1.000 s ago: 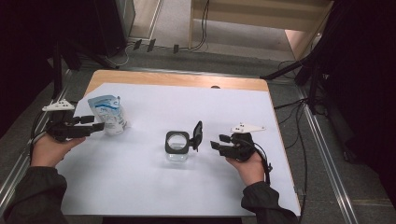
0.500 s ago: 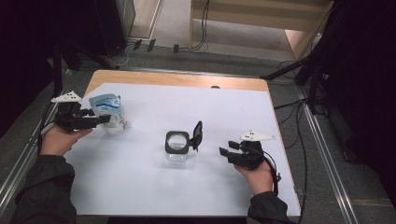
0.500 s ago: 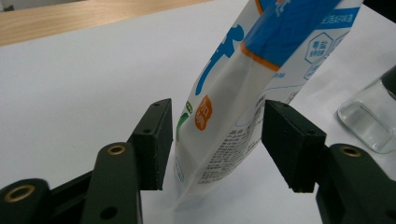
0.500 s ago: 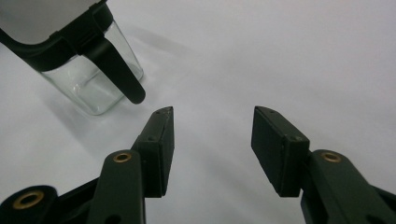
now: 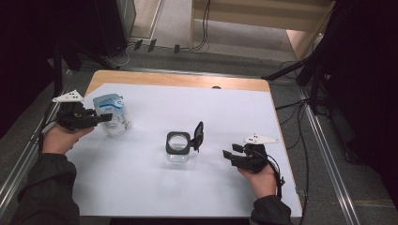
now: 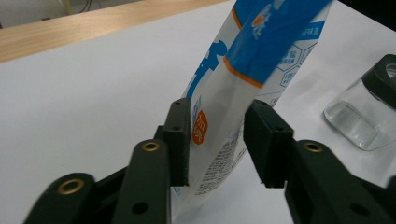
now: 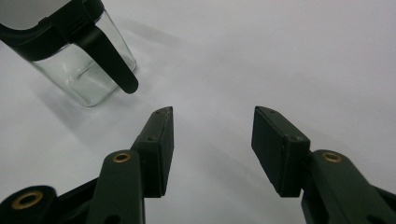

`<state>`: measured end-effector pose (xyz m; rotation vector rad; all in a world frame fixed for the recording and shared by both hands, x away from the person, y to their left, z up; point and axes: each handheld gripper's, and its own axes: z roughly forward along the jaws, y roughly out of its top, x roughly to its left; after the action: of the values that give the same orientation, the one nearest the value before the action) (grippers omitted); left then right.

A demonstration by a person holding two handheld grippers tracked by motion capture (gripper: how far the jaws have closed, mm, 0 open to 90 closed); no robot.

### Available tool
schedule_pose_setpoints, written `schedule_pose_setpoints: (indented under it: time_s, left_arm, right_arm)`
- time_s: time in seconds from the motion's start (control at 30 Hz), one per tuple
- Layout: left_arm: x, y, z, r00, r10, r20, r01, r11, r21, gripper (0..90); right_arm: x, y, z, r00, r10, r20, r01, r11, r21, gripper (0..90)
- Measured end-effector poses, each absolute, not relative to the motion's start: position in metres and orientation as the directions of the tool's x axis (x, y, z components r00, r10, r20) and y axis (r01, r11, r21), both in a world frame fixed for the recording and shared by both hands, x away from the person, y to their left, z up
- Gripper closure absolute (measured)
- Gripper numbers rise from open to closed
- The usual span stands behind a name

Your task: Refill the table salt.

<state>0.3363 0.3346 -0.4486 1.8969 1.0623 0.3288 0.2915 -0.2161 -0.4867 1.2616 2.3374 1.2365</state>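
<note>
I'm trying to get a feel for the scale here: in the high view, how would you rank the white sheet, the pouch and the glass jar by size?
1. White sheet, by far the largest; it covers most of the table.
2. and 3. Pouch and jar: they look about alike. The pouch seems slightly taller, but it stands farther from the camera, so I would not rank them.

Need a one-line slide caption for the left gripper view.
Left gripper closing its jaws on a blue-and-white pouch standing on the white table, glass jar beyond.

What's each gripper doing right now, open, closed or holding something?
Left gripper: fingers have just been closing onto the pouch.
Right gripper: open, holding nothing.
</note>
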Motion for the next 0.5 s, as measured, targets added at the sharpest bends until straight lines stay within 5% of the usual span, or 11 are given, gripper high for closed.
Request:
schedule_pose_setpoints:
  time_s: [0.37,0.5]
  left_arm:
    - [0.3308,0.3369,-0.4434,0.603,0.771,-0.206,0.547,-0.212,0.810,80.8]
    - [0.3321,0.3369,-0.4430,0.610,0.766,-0.202,0.542,-0.217,0.812,78.5]
  right_arm:
    - [0.2948,-0.2131,-0.4878,-0.615,0.764,0.194,0.592,0.286,0.753,49.8]
    - [0.2950,-0.2123,-0.4876,-0.616,0.764,0.194,0.595,0.289,0.750,49.8]
